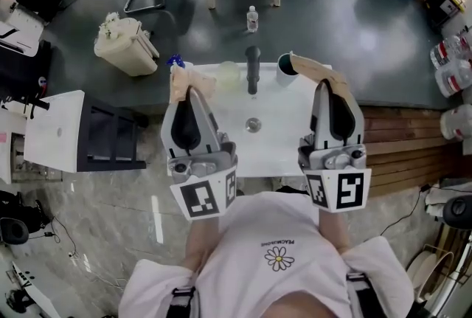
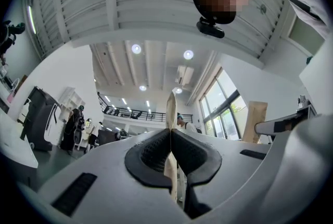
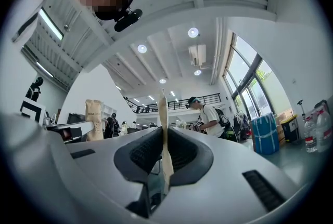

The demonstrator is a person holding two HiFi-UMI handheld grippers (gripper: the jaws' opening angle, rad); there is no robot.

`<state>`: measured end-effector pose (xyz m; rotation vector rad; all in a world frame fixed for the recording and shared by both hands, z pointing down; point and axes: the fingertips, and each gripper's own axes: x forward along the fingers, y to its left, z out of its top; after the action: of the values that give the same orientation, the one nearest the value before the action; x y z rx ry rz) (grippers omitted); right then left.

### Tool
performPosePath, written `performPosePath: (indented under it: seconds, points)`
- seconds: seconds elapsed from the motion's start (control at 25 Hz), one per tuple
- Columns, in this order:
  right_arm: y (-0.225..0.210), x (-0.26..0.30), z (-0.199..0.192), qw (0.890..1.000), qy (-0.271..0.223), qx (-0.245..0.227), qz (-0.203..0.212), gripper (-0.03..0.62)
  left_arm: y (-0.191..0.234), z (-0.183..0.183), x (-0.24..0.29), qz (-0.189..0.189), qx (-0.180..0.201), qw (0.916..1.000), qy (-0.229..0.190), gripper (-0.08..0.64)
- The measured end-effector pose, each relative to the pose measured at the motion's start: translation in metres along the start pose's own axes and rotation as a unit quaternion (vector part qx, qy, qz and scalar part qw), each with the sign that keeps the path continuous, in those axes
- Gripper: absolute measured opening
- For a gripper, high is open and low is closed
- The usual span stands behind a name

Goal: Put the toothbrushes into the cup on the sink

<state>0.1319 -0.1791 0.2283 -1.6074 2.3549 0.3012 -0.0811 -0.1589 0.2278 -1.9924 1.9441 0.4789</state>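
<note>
The left gripper (image 1: 189, 91) is clamped on the left toothbrush (image 1: 181, 80), which sits in a flat tan paper sleeve left of the faucet (image 1: 253, 69). The right gripper (image 1: 327, 88) is clamped on the right toothbrush (image 1: 313, 67), whose tip is just beside the cup (image 1: 284, 67) right of the faucet. The sleeves look light, thin, bendy and probably slippery, so a mid-length hold suits them best

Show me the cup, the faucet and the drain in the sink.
cup (image 1: 282, 76): head view, its white side wall.
faucet (image 1: 253, 66): head view, middle of its black body.
drain (image 1: 253, 125): head view, its metal centre.
</note>
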Motion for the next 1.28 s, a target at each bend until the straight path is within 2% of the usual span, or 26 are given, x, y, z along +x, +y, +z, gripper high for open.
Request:
performPosePath:
  seconds: [0.16,0.36,0.56,0.96,1.28]
  points:
    - [-0.004,-0.002,-0.006,1.000,0.008,-0.002,-0.008,0.029,0.006,-0.017,0.024,-0.002,-0.008,0.9999,-0.010,0.020]
    - [-0.011,-0.004,-0.012,1.000,0.020,-0.004,-0.022,0.029,0.012,-0.063,0.053,-0.009,-0.012,0.9997,0.018,0.020]
    - [-0.023,-0.012,-0.020,0.998,0.035,-0.010,-0.042,0.029,0.005,-0.117,0.067,-0.036,-0.027,0.9983,0.036,0.021]
    - [-0.035,-0.024,-0.028,0.996,0.061,-0.025,-0.068,0.029,0.011,-0.207,0.064,-0.035,-0.021,0.9938,0.104,0.021]
    - [-0.039,-0.031,-0.035,0.994,0.079,-0.025,-0.073,0.029,0.007,-0.237,0.057,-0.028,-0.034,0.9899,0.135,0.023]
